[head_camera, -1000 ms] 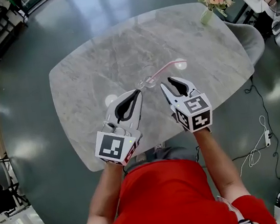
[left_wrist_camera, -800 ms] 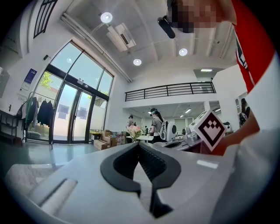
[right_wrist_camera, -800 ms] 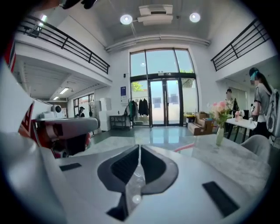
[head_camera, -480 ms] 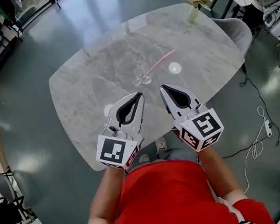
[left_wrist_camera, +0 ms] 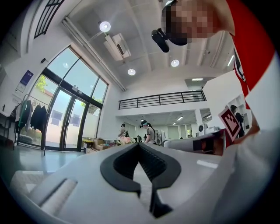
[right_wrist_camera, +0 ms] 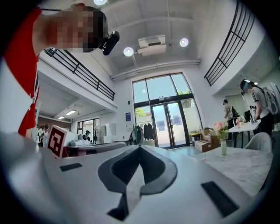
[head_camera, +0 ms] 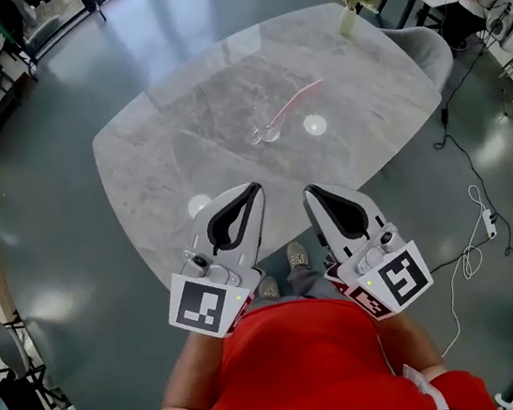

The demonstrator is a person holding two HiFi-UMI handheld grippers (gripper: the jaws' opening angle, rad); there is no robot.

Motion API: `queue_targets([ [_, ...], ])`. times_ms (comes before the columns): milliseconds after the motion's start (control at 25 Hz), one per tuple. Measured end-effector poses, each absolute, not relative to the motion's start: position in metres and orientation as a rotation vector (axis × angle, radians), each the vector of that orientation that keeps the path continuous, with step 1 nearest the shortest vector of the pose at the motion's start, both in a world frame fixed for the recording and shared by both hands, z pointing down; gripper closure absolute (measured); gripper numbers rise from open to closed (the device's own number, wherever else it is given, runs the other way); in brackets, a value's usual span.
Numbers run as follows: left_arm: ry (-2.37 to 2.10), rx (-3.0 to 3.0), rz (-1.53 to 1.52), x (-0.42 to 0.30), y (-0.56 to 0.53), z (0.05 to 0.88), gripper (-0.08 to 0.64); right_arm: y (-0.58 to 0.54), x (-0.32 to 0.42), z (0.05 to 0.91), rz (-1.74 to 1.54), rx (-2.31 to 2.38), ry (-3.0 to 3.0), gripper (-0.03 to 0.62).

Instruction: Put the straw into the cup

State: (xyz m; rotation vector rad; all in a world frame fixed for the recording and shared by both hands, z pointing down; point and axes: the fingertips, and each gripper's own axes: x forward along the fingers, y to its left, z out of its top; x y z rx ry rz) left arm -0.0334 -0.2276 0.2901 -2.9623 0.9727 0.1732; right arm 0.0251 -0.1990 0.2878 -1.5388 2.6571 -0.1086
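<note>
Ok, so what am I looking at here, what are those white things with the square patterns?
They are hand-held grippers, two-jawed clamps a person in red holds: left gripper, right gripper. The head view comes from a camera on the person's head, looking down; the other two come from cameras on each gripper, looking along its jaws. Both are shut and empty. On the grey table stand a clear cup, a pink straw apparently in it, and a flower vase.
</note>
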Motion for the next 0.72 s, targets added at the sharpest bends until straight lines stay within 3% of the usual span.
queue_targets([
  [720,0.993,-3.011,0.139,-0.046,-0.206,0.282,0.554,-0.175,0.018,0.269,-0.105,-1.505,2.621,0.591],
])
